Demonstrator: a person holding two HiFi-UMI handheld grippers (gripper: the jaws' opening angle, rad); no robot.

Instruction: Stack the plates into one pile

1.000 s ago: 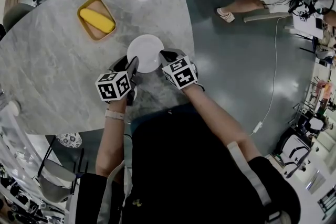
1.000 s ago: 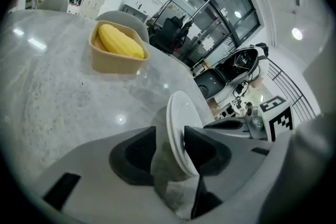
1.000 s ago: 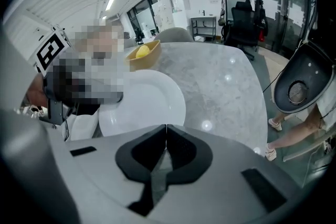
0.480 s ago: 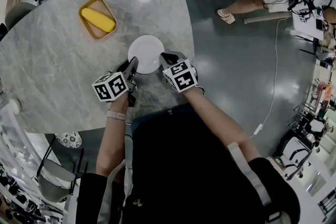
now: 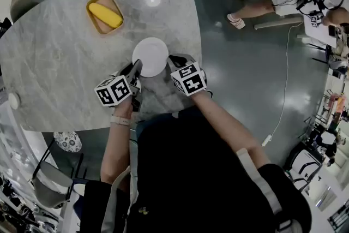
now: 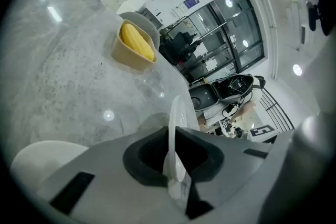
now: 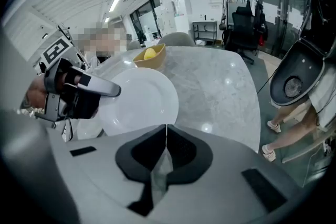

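In the head view the left hand-held gripper and the right hand-held gripper cover the near rim of the plate, and their marker cubes hide the jaws. A second plate shows only as a sliver in the right gripper view, behind the left hand-held gripper. In the left gripper view the gripper's body cuts most of it off. There the plate is edge-on, its lower rim buried between the jaws. Whether the right hand-held gripper touches the plate cannot be told. The yellow thing in the dish is too small to name. The surface runs off the left edge. A person at upper right shows only legs and a foot.
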